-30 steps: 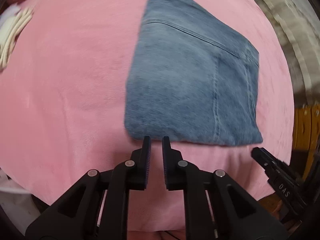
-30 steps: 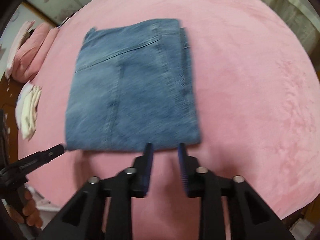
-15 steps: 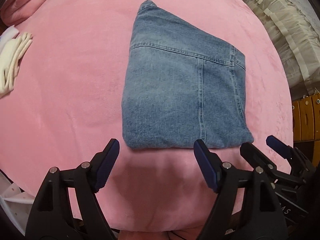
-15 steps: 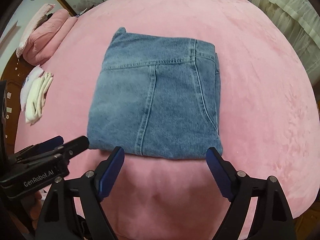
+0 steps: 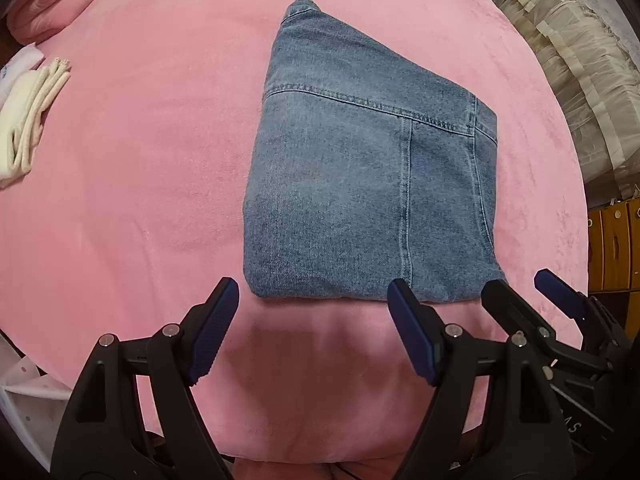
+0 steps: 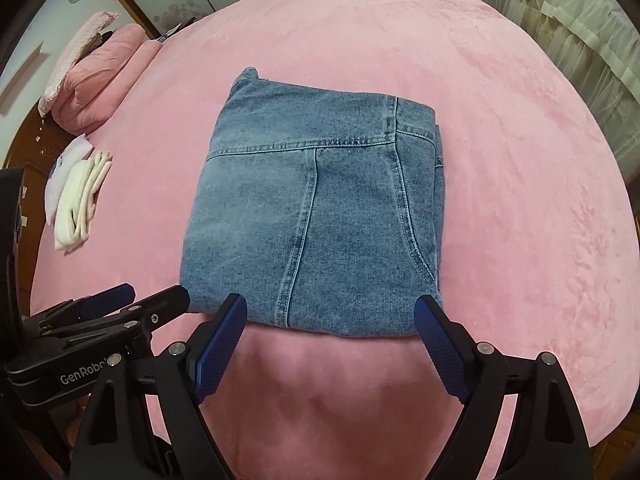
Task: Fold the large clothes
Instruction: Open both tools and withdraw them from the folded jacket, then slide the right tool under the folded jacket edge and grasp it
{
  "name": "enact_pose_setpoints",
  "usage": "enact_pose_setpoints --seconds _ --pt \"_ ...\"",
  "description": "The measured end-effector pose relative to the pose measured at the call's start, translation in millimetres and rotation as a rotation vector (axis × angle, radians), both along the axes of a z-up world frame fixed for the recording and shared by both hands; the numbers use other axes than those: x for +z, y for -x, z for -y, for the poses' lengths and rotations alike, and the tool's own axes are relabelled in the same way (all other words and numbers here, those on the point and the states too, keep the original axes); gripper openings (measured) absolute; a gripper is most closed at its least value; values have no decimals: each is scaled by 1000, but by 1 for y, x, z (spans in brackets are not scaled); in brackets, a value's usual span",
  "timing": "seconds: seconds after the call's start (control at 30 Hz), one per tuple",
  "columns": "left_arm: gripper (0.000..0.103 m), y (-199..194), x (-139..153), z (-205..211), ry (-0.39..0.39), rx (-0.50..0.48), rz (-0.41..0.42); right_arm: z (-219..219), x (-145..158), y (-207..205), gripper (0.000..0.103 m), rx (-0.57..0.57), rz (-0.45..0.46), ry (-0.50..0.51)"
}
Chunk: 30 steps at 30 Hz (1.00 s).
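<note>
Both grippers, left (image 5: 312, 304) and right (image 6: 332, 320), gape empty beside folded jeans (image 6: 316, 220); cream cloth pile (image 6: 82, 200) well apart.

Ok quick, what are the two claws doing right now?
Left claw: open, just been opening, nothing between.
Right claw: open, just been opening, nothing held; folded jeans lie free.

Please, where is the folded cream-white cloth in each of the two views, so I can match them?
Left wrist view: the cream-white cloth lies at the far left edge, on the pink bedcover.
Right wrist view: it lies at the left, below the pink pillows.
Shared landmark: the folded jeans at centre.
</note>
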<state>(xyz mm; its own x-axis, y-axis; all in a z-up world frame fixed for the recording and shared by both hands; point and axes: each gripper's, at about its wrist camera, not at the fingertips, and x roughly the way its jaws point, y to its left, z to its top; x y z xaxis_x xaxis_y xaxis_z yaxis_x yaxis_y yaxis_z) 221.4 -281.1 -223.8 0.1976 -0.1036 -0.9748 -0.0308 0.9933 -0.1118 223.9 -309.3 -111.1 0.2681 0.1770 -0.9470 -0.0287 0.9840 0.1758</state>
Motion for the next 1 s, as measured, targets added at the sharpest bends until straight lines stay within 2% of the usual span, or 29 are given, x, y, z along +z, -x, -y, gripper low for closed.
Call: enact_pose_setpoints --seconds 0.33,0.67,0.8,1.0 --pt "75 -7 0 4 -34 -36 13 -2 -2 -5 87 13 0 13" --pt "75 -13 -6 6 -24 -44 4 -3 -6 -9 87 14 -5 18" --pt "75 -17 -14 8 -27 -57 -15 -2 -13 -13 87 12 -28 18" --pt "75 -26 -34 0 -35 -24 -57 6 -31 -19 87 22 -69 22"
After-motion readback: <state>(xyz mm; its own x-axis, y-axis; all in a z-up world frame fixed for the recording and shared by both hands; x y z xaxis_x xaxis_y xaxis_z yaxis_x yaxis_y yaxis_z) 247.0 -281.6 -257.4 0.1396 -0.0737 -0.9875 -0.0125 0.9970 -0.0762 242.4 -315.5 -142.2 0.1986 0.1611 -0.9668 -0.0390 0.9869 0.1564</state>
